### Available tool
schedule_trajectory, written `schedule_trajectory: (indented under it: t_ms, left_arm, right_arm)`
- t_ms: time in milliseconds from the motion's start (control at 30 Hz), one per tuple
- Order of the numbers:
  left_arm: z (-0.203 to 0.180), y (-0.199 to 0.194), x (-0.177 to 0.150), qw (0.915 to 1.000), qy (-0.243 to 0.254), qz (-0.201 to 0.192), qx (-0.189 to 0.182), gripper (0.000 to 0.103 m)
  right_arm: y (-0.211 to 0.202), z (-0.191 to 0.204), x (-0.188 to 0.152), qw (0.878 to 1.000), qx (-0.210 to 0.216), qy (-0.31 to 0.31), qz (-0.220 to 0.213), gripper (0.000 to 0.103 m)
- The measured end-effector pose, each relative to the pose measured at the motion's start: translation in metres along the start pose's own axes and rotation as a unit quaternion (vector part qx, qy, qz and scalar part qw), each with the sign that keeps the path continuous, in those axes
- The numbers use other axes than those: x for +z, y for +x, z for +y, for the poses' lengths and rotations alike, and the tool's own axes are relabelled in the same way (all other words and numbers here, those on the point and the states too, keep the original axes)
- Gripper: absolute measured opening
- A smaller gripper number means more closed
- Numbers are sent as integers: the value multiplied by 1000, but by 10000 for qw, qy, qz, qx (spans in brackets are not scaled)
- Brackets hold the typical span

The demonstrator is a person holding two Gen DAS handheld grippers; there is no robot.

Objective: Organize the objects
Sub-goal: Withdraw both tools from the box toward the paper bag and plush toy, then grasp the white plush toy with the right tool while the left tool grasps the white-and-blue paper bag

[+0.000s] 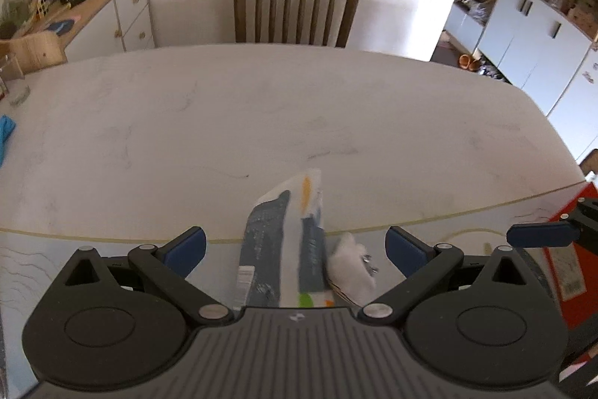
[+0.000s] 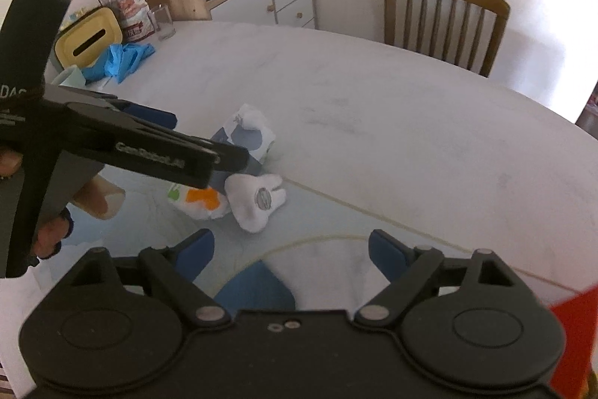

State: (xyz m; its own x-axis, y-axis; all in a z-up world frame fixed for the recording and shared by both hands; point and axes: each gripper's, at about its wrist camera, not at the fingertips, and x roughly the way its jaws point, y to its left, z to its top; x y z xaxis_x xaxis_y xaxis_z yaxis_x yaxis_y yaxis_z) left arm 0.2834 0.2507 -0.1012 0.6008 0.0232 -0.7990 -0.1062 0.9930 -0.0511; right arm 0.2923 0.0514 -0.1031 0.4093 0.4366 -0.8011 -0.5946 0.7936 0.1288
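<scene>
A: Starting left of the tooth-shaped plush (image 2: 255,200): our left gripper (image 1: 297,249) has its jaws spread wide around the blue-and-white packet (image 1: 284,242), pads apart from it, holding nothing.

B: Our right gripper (image 2: 291,255), nearer us than the plush, gapes empty.

A: Both lie touching on the counter (image 2: 373,122). If we close carelessly, we'd snag the plush too.

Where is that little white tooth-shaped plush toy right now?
The tooth plush lies on the table, low and centre in the right wrist view, against a printed plastic packet, just beyond the open left gripper.
</scene>
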Motion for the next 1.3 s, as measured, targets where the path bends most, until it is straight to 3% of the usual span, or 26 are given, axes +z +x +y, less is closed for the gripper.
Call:
schedule_trajectory:
  t_ms: [367, 700, 833, 900, 1067, 1133, 1300]
  left_arm:
    - [16, 33, -6, 9990, -251, 324, 162, 103]
    - [24, 40, -12, 9986, -394, 301, 187, 101]
    - [29, 42, -13, 9979, -536, 343, 137, 89]
    - [27, 40, -13, 9983, -424, 336, 193, 84]
    - [25, 36, -12, 9990, -311, 305, 71, 51]
    - [24, 35, -12, 9990, -298, 317, 79, 45]
    - [22, 26, -13, 9992, -261, 239, 161, 42]
  right_arm:
    - [54, 11, 11, 9987, 274, -269, 331, 78]
    - [81, 19, 19, 9972, 479, -312, 474, 70]
    - [85, 25, 20, 9968, 502, -406, 469, 64]
    - [87, 27, 21, 9968, 537, -384, 451, 56]
    - [88, 35, 23, 9967, 482, -457, 473, 46]
    - [87, 37, 23, 9968, 444, -490, 459, 42]
    - [81, 40, 20, 9974, 308, -518, 387, 39]
